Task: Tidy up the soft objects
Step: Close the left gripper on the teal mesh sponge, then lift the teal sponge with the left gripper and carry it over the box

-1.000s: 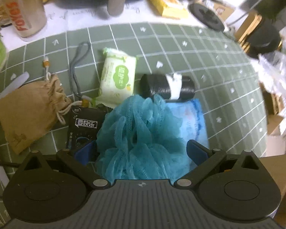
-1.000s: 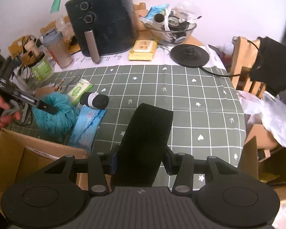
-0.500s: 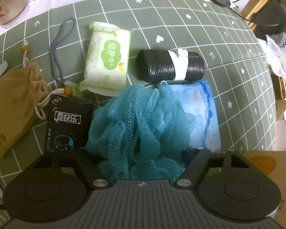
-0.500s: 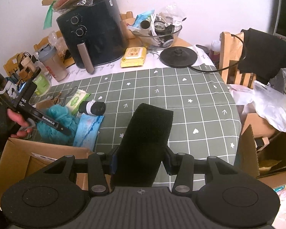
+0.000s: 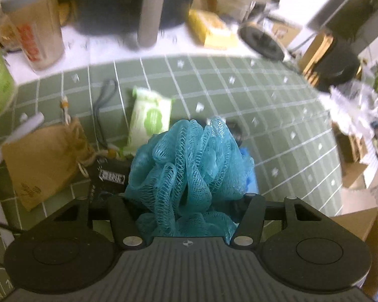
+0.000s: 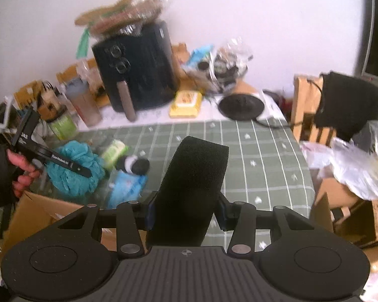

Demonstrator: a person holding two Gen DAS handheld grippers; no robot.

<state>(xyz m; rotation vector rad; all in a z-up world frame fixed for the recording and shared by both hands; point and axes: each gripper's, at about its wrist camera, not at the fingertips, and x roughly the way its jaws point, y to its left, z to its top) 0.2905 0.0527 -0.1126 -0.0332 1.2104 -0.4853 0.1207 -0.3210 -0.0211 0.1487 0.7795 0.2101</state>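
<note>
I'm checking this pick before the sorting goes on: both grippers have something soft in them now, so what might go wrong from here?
The left gripper, whose jaws have just been closing, pinches only the lower folds of the blue mesh pouf; the loose netting may slip out or snag the black packet beside it.

The right gripper grips the black sponge near one end, so the long free end may flex or pivot.

Teal bath pouf (image 5: 189, 166) looks like airy plastic mesh; black sponge block (image 6: 191, 183) is matt, coarse foam; brown drawstring pouch (image 5: 42, 161) looks like rough cloth; green tablecloth (image 5: 277, 115) looks smooth.
</note>
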